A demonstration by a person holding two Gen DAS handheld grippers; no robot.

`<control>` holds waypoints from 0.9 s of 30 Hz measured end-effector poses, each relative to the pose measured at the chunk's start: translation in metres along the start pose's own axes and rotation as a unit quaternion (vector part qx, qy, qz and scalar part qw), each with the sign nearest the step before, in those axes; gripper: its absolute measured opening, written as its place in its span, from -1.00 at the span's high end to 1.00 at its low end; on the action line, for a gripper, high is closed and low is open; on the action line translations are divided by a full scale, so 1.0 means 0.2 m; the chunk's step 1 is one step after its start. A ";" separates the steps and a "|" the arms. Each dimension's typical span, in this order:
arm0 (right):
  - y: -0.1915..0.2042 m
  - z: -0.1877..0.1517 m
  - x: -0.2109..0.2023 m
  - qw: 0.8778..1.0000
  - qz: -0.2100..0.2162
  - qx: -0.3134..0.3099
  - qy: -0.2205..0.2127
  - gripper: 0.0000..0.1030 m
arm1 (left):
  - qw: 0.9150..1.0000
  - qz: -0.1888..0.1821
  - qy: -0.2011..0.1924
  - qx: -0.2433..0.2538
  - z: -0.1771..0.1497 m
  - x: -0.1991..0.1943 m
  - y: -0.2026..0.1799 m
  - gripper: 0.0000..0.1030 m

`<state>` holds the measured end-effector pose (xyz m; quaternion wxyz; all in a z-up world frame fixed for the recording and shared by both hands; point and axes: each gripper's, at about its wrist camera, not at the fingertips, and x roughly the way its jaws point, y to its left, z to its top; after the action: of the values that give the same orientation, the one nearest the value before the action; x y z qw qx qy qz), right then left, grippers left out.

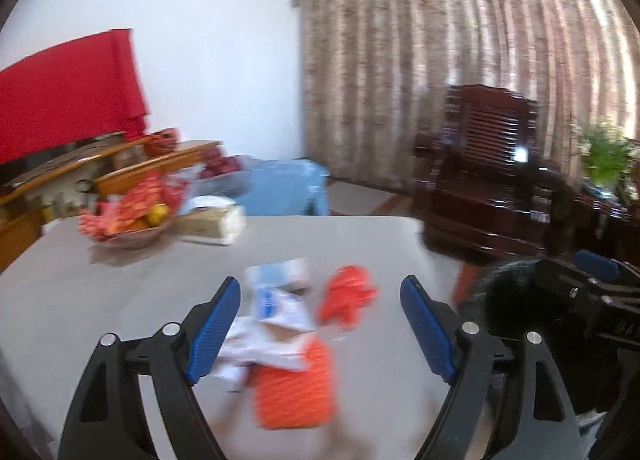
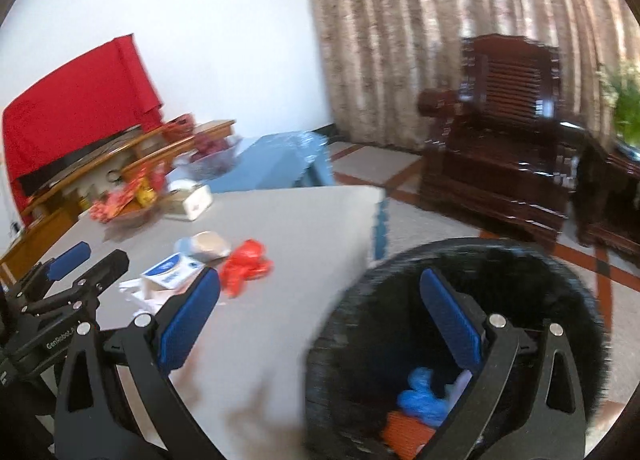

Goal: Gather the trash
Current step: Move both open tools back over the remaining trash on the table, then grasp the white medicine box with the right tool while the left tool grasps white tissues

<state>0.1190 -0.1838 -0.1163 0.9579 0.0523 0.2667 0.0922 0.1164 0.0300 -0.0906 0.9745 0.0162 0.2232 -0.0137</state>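
Trash on surface, left view: orange pack, white wrappers, blue-white box, red bag. Left hand-held gripper hovers over the pile, jaws wide, empty. Step looks like reaching for a pick; next, lower and close on one piece.

Right view: right hand-held gripper open, empty, poised above black bin, beside the surface edge. Bin holds blue and orange scraps.

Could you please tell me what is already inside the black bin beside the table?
In the black bin, a crumpled blue piece, an orange packet and a bit of white paper show. The open right tongs and the bin's dark wall hide the rest.
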 end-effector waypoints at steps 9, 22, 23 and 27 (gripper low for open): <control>0.39 0.01 0.34 0.997 0.052 -0.035 0.036 -0.89 | 0.997 0.062 0.015 -0.037 -0.10 0.10 0.37 -0.57; 0.68 0.00 0.65 0.991 0.085 -0.050 0.089 -0.89 | 0.994 0.090 0.034 -0.060 -0.19 0.22 0.65 -0.56; 0.69 0.00 0.66 0.991 0.085 -0.052 0.091 -0.89 | 0.993 0.091 0.035 -0.060 -0.20 0.22 0.66 -0.56; 0.73 0.00 0.72 0.990 0.082 -0.056 0.102 -0.88 | 0.993 0.090 0.036 -0.065 -0.21 0.22 0.68 -0.56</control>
<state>0.2192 -0.0115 -0.1670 0.9165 0.0110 0.3521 0.1896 0.1429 0.1668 -0.1450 0.9622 -0.0264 0.2560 0.0893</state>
